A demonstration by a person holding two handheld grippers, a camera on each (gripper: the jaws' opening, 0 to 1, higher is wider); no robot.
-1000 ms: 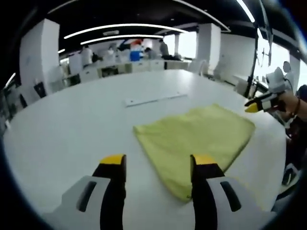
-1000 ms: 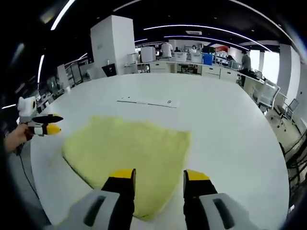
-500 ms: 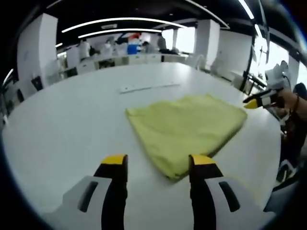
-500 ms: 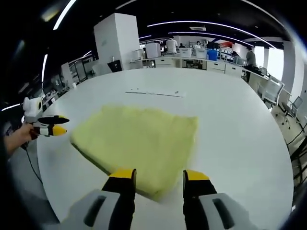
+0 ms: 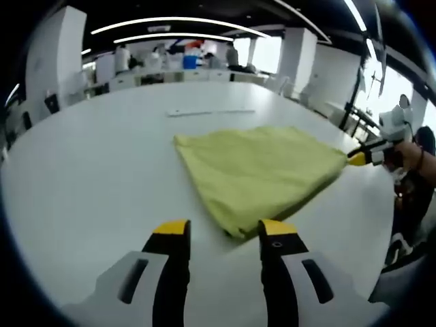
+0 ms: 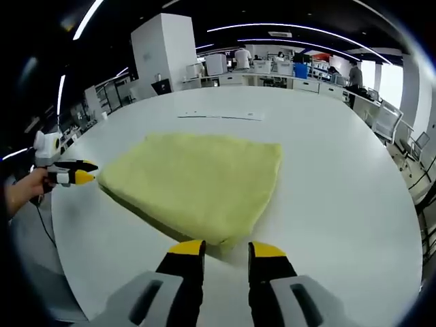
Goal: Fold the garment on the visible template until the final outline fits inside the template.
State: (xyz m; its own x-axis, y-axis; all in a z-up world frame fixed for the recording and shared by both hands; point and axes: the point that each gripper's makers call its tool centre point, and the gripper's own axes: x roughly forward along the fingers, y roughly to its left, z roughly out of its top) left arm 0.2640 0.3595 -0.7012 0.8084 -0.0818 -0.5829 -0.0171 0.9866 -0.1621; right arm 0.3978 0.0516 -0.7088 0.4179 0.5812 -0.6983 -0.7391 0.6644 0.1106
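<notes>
Presently, itemised from left to right across your two views.

Left gripper view:
- Tabletop (image 5: 82,170): white, rounded, carrying everything listed.
- Your left tongs (image 5: 222,235): yellow-tipped jaws standing apart, released, nothing between them, just short of the cloth's near corner.
- Garment (image 5: 255,170): a yellow cloth, folded, lying flat on the tabletop ahead of the jaws; one corner points toward you, another reaches out to the right.
- Template strip (image 5: 211,112): a thin pale strip on the tabletop beyond the cloth, well apart from it.
- Your right tongs (image 5: 359,158): coming in from the right, yellow tips right at the cloth's right-hand corner; you cannot tell whether they grip the corner or merely touch it. Your hand (image 5: 409,155) holds them.

Right gripper view:
- Left tongs (image 6: 80,177): at the far left, held in your hand (image 6: 20,194), tips close by the cloth's left corner.
- Garment (image 6: 197,180): spread on the tabletop (image 6: 340,177), near corner just beyond the jaws.
- Right tongs (image 6: 225,248): jaws a narrow gap apart, released, nothing visibly between them.
- Template strip (image 6: 221,116): beyond the cloth's far edge.
- Office desks and standing people (image 6: 272,65): distant background.
</notes>
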